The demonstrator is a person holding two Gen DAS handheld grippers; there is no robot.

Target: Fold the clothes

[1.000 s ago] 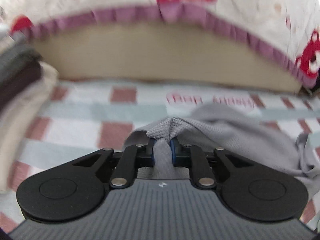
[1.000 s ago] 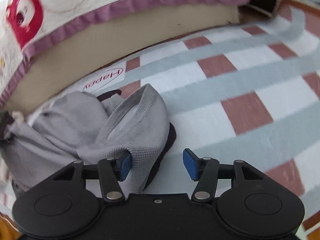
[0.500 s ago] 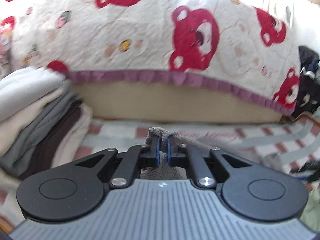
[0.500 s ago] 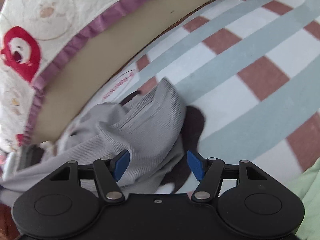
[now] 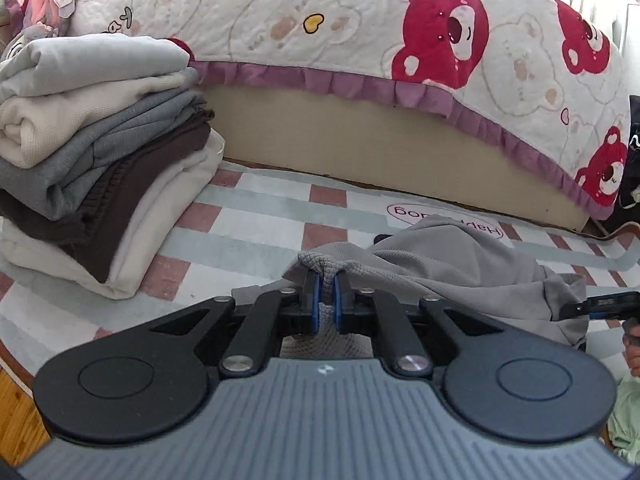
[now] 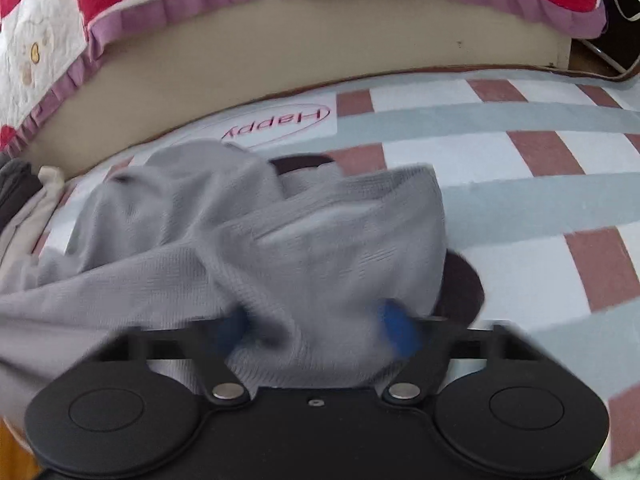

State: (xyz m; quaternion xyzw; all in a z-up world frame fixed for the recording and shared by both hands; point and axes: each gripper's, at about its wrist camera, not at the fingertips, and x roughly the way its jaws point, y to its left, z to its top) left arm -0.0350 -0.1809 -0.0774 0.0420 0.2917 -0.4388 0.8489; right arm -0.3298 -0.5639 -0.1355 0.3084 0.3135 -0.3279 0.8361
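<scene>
A crumpled grey knit garment (image 5: pixel 452 264) lies on the checked mat. My left gripper (image 5: pixel 326 306) is shut on a bunched edge of it and holds that edge a little above the mat. In the right wrist view the same garment (image 6: pixel 248 240) fills the middle. My right gripper (image 6: pixel 316 330) is open, its blurred blue pads wide apart with the cloth lying between them. The right gripper also shows in the left wrist view (image 5: pixel 600 306), at the garment's far right end.
A stack of folded clothes (image 5: pixel 92 152) in cream, grey and brown stands at the left on the checked mat (image 5: pixel 256 224). A bed with a bear-print quilt (image 5: pixel 400 32) runs along the back. Wood floor (image 5: pixel 16 408) shows at the lower left.
My left gripper has pulled back and lifted with the grey edge in it. My right gripper has pushed forward so the cloth now lies between its open pads.
</scene>
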